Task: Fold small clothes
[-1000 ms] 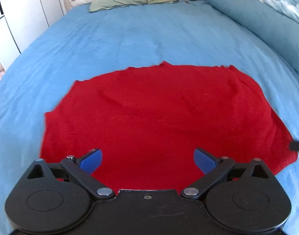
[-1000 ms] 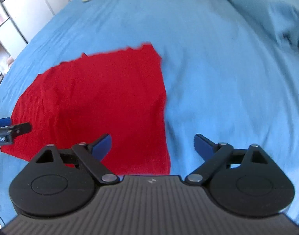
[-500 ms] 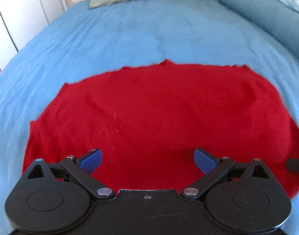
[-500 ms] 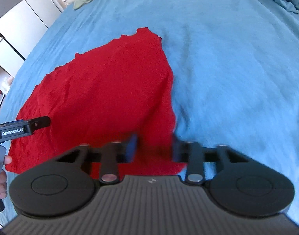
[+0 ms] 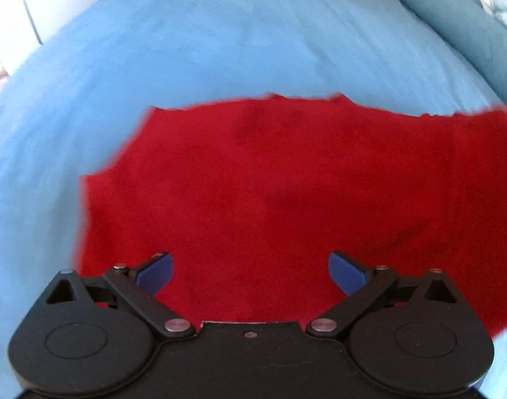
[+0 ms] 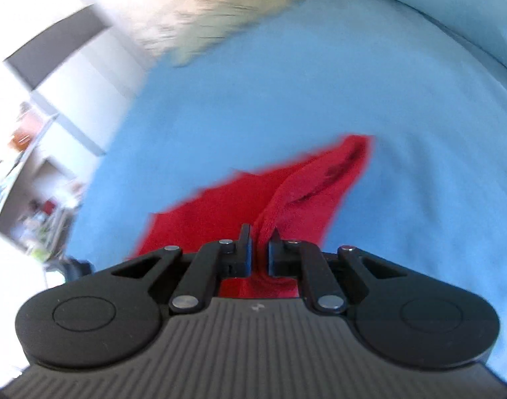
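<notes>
The right gripper (image 6: 260, 249) is pinching a soft red knitted garment (image 5: 286, 199) on a blue-sheeted bed (image 5: 220, 50); the left gripper (image 5: 250, 272) is hovering with fingers apart.

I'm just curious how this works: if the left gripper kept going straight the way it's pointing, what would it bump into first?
Most likely the red cloth. The left gripper is open and tilted down over it, with nothing between. Depth is hard to judge in this blurred view.
</notes>
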